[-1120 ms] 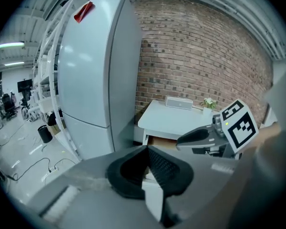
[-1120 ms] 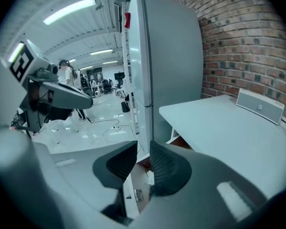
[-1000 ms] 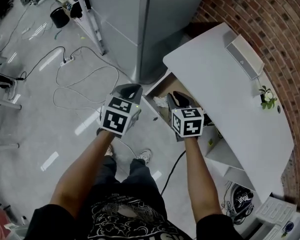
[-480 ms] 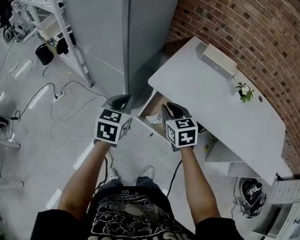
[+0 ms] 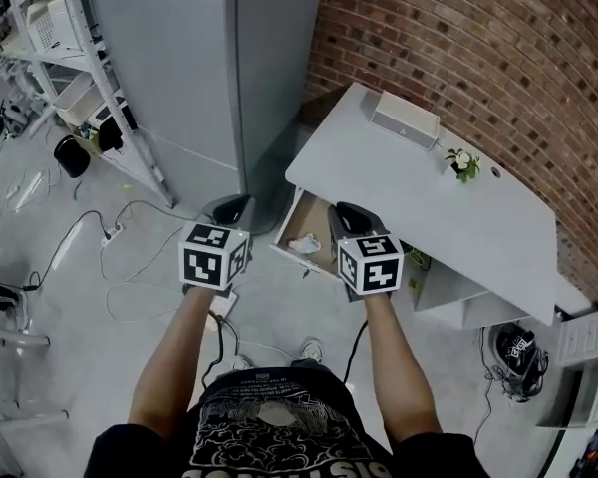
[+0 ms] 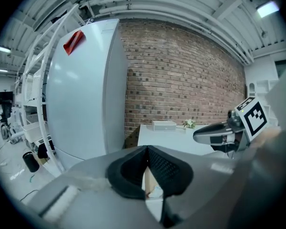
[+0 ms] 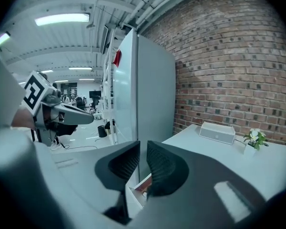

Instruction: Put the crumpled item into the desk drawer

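Nearest me, the left grey two-jaw gripper with its marker cube [image 5: 231,207] has its ribbed pads shut tip to tip on nothing. The right grey two-jaw gripper [image 5: 351,214] shows only a narrow slit between its pads and is closing, also with nothing in it. Both hang in front of the open wooden-lined desk drawer [image 5: 297,222], the left one over the floor and the right one at the drawer's right side.

The crumpled white paper ball [image 5: 306,243] lies inside that drawer, near its front, apart from both grippers. So I judge the placing itself done, and what is left (if anything) is to push the drawer home.

For that I would set the closed tips flat against the middle of the drawer front and press straight along its run. An off-centre push could skew it on its slides. The paper sits low, so I expect it to clear the white desk top [image 5: 429,202].

Beyond are a white oblong box [image 5: 404,124], a small potted plant [image 5: 462,162] and the red brick wall [image 5: 458,48].
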Tool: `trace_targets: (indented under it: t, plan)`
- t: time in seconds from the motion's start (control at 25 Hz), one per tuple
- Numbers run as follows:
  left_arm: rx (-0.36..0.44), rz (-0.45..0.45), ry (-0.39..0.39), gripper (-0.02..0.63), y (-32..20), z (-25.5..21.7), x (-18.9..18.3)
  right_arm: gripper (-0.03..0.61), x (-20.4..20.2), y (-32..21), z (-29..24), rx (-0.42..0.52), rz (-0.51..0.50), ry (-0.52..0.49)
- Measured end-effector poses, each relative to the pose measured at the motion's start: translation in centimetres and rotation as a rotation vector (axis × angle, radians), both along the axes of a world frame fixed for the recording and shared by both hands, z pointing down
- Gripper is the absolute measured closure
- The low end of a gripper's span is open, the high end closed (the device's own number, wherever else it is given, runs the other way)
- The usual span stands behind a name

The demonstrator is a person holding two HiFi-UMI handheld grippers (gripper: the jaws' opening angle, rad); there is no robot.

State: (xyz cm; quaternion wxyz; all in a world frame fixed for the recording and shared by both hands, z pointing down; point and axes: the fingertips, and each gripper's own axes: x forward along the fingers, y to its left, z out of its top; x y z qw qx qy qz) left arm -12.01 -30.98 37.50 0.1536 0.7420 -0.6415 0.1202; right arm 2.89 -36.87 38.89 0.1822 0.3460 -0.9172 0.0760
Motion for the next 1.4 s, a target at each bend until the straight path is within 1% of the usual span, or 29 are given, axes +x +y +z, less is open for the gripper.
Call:
trace_targets:
  t: [0.28,0.36,0.8,1.04,1.4]
  plan:
    - [0.034,0.043,-0.020,0.611,0.9,-1.9,-1.1,0.546,0.8,2.2,-2.9,0.049,0.087,-0.047]
    - [0.040,0.058,-0.028,0.611,1.1,-2.3,-1.2,0.569,0.9,2.8,-3.1,0.055,0.107,-0.052]
    - [0.069,0.148,-0.026,0.611,1.3,-3.4,0.0,0.577,3.0,4.8,-4.4,0.074,0.204,-0.047]
    - [0.082,0.177,-0.030,0.611,1.2,-3.4,0.9,0.577,3.7,5.2,-4.5,0.088,0.225,-0.038]
    - [0.084,0.182,-0.024,0.611,1.4,-3.6,1.0,0.577,3.7,5.4,-4.9,0.097,0.225,-0.035]
